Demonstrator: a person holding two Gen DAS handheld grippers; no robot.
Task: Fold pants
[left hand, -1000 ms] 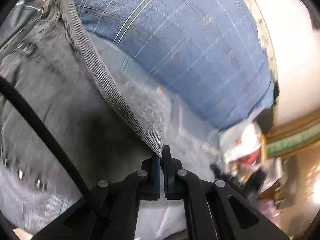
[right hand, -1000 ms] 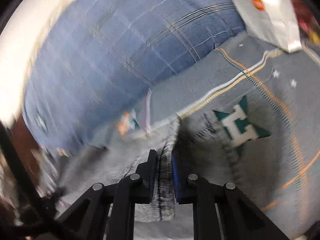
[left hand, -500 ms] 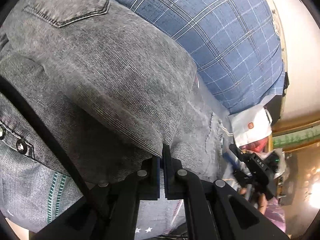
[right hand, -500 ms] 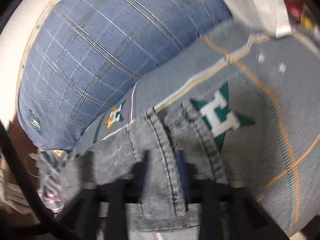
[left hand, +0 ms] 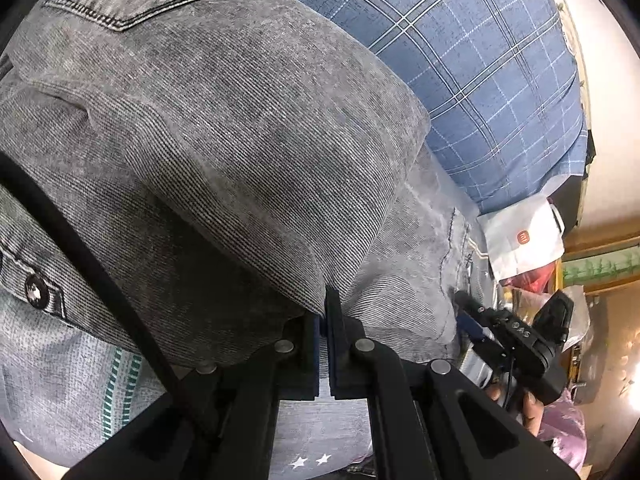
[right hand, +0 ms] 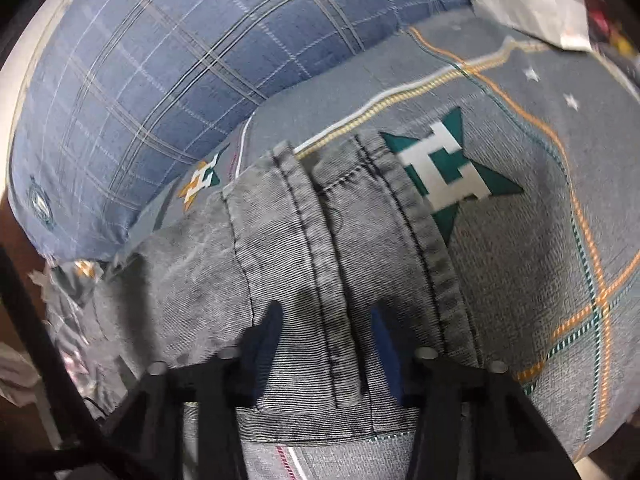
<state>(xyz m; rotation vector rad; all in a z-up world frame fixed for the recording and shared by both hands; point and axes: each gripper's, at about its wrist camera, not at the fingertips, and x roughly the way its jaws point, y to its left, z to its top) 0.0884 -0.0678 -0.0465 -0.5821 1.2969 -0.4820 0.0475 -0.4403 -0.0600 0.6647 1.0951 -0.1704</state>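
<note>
Grey denim pants lie folded over on a grey patterned bedsheet, back pocket up at the top left of the left wrist view. My left gripper is shut on the edge of the folded layer. In the right wrist view the leg hems lie flat on the sheet. My right gripper straddles them with its fingers apart. Its jaws are closing, and the pads do not press the cloth. The right gripper's body, in a hand, shows at the right of the left wrist view.
A blue plaid pillow bulges behind the pants, also in the right wrist view. A white paper bag lies past the sheet's far end. Clutter and a wooden edge sit at the far right.
The raised pants fold came down and now lies over the rest. My right gripper let go of the hem, which now lies flat between its spread fingers. Both grippers sank.
</note>
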